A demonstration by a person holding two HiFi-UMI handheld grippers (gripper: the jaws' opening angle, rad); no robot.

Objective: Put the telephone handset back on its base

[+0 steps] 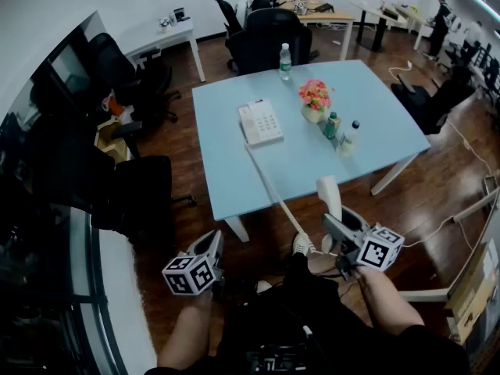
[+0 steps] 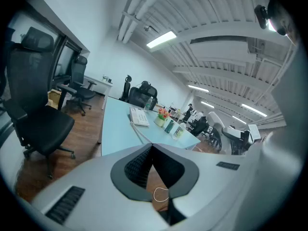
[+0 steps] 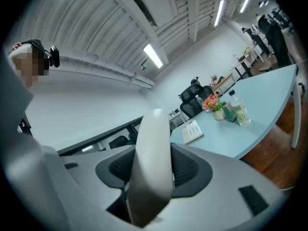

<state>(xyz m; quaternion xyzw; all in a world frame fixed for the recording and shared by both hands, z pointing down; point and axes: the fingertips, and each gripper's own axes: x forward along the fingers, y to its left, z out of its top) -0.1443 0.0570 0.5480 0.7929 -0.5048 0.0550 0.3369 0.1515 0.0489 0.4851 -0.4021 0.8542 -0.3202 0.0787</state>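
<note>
Nearest, the left hand-held gripper [image 1: 212, 248] is held off the desk's near edge, its jaws closed together on nothing. Beside it, the handset [image 1: 329, 195] is clamped upright in the right hand-held gripper [image 1: 337, 225], just short of the desk [image 1: 226, 178]. A coiled cord [image 1: 273, 190] is strung across the desk to the base [image 1: 260, 122]. Right of the base, a flower pot [image 1: 315, 100] and two bottles [image 1: 349, 137] are set; a third bottle [image 1: 285, 61] is placed at the far edge.

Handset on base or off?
Off: the white plastic handset is clamped in the right hand-held gripper, clear of the white keypad base.
</note>
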